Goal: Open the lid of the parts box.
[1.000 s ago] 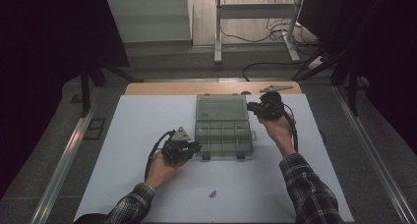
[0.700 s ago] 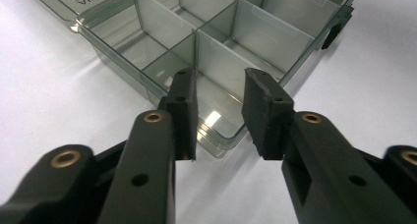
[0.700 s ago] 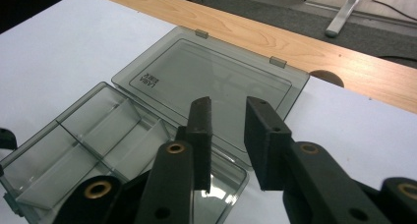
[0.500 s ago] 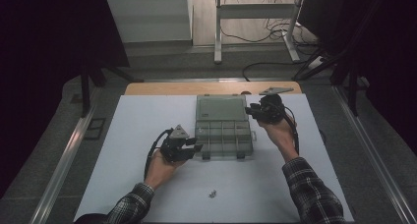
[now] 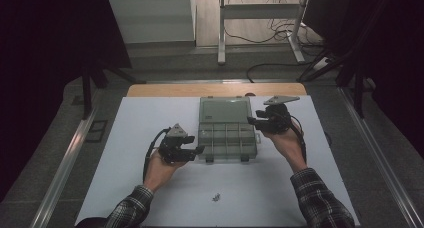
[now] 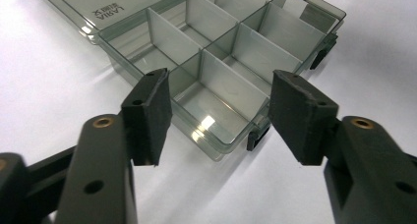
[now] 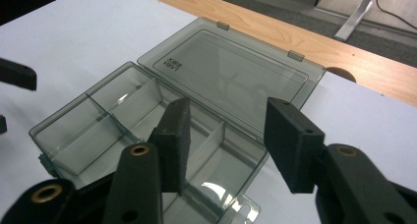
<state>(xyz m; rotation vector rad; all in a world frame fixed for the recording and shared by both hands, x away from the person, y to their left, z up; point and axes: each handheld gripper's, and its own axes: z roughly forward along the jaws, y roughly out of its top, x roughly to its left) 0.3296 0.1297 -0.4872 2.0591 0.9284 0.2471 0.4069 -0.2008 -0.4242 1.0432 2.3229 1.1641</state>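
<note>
A clear smoke-tinted organizer box (image 5: 226,137) lies open on the white table, its lid (image 5: 224,109) folded flat on the far side. Its divided compartments (image 6: 216,52) hold nothing. My left gripper (image 5: 196,151) sits at the box's near left corner. Its jaws (image 6: 219,111) have just been opening and stand apart, with the corner ahead of the gap and no pad touching it. My right gripper (image 5: 253,121) hovers at the box's right edge. Its jaws (image 7: 228,135) have also just been opening and hold nothing above the compartments (image 7: 98,121) and lid (image 7: 236,71).
A small metal part (image 5: 216,197) lies on the white table top (image 5: 125,138) near the front edge. A wooden strip (image 5: 165,90) runs along the far side. Beyond the table are desk legs and floor cables (image 5: 260,38).
Both pairs of jaws have spread wider. The right hand has shifted slightly at the box's right edge. The box and its lid lie as before.
</note>
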